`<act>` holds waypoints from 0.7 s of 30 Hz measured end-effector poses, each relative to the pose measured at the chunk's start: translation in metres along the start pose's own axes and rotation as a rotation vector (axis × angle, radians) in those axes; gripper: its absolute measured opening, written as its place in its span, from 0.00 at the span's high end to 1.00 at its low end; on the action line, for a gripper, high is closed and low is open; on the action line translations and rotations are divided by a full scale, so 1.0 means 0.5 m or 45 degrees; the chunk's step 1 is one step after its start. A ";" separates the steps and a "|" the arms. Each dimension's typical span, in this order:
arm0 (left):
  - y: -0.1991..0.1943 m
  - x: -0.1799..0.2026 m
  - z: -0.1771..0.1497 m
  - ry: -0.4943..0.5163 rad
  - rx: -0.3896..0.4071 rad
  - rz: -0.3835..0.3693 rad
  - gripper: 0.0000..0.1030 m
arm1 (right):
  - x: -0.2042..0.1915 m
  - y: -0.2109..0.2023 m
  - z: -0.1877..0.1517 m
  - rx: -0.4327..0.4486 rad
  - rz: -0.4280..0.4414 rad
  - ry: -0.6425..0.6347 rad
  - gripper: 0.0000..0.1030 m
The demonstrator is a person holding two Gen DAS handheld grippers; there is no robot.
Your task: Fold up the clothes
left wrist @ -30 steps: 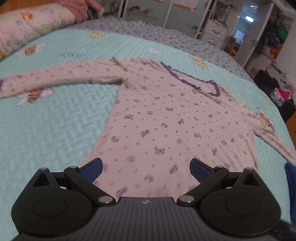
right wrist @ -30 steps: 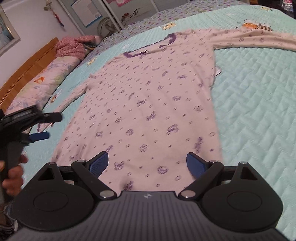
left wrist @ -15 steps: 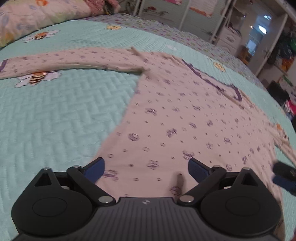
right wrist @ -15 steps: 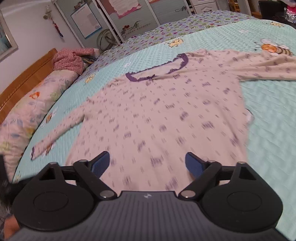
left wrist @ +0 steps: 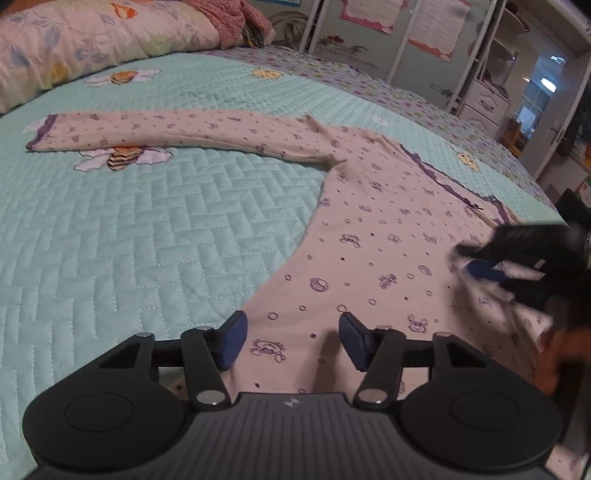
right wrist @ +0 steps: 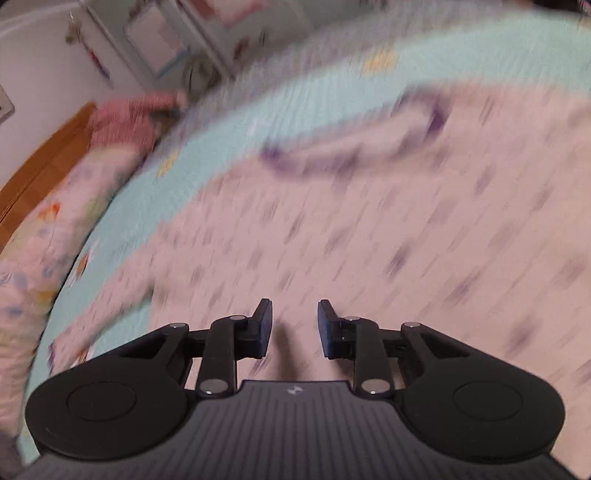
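Note:
A pale pink long-sleeved shirt point(left wrist: 369, 240) with small purple prints and a purple neckline point(left wrist: 454, 188) lies flat on the bed, one sleeve point(left wrist: 166, 129) stretched out to the left. My left gripper point(left wrist: 291, 338) sits low over the hem near its left corner. Its jaws are closing with a small ridge of cloth between them, and the pads stand apart from it. My right gripper point(right wrist: 295, 326) is over the shirt point(right wrist: 369, 240) in a blurred view. Its jaws are closing too, with a dark fold of cloth in the gap. It also shows as a blurred right gripper point(left wrist: 484, 269) on the shirt's far side.
A teal quilted bedspread point(left wrist: 129, 240) with bee and flower patches covers the bed. A floral pillow point(left wrist: 74, 37) and a red knitted garment point(left wrist: 229, 18) lie at the head, by the wooden headboard point(right wrist: 40, 162). White shelves and drawers point(left wrist: 480, 99) stand beyond the bed.
Both grippers' jaws have narrowed from wide open. My left gripper moved towards the hem's left corner and lower. The right gripper swept sideways across the shirt and came into the left wrist view.

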State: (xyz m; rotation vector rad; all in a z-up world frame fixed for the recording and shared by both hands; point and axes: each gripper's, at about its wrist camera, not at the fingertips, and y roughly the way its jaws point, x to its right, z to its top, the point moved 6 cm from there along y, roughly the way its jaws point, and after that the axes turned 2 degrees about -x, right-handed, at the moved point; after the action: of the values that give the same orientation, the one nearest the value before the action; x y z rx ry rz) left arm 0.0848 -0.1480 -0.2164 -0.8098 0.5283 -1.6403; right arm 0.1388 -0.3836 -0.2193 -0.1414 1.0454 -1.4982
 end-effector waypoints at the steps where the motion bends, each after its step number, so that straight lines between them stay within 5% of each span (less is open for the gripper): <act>1: -0.002 0.000 0.001 -0.002 0.009 0.006 0.44 | -0.024 0.006 -0.021 -0.006 0.005 -0.068 0.70; 5: -0.030 0.010 0.010 0.035 0.170 0.025 0.41 | -0.109 -0.018 -0.080 -0.034 0.057 -0.368 0.57; 9: -0.044 0.053 0.010 0.127 0.259 -0.253 0.33 | -0.072 -0.042 -0.027 0.005 0.079 -0.317 0.58; 11: -0.039 0.077 0.000 0.176 0.242 -0.342 0.32 | -0.014 -0.049 0.032 0.060 0.000 -0.202 0.58; 15: -0.009 0.099 -0.018 0.229 0.198 -0.346 0.32 | 0.108 -0.052 0.159 0.175 -0.159 -0.028 0.58; 21: 0.034 0.083 -0.023 0.168 0.139 -0.333 0.30 | 0.203 0.001 0.318 0.234 -0.426 -0.250 0.58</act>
State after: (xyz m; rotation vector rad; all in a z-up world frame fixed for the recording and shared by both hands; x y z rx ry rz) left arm 0.0837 -0.1932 -0.2268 -0.7149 0.4334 -1.9561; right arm 0.2141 -0.5509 -0.1748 -0.3398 0.7465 -1.8328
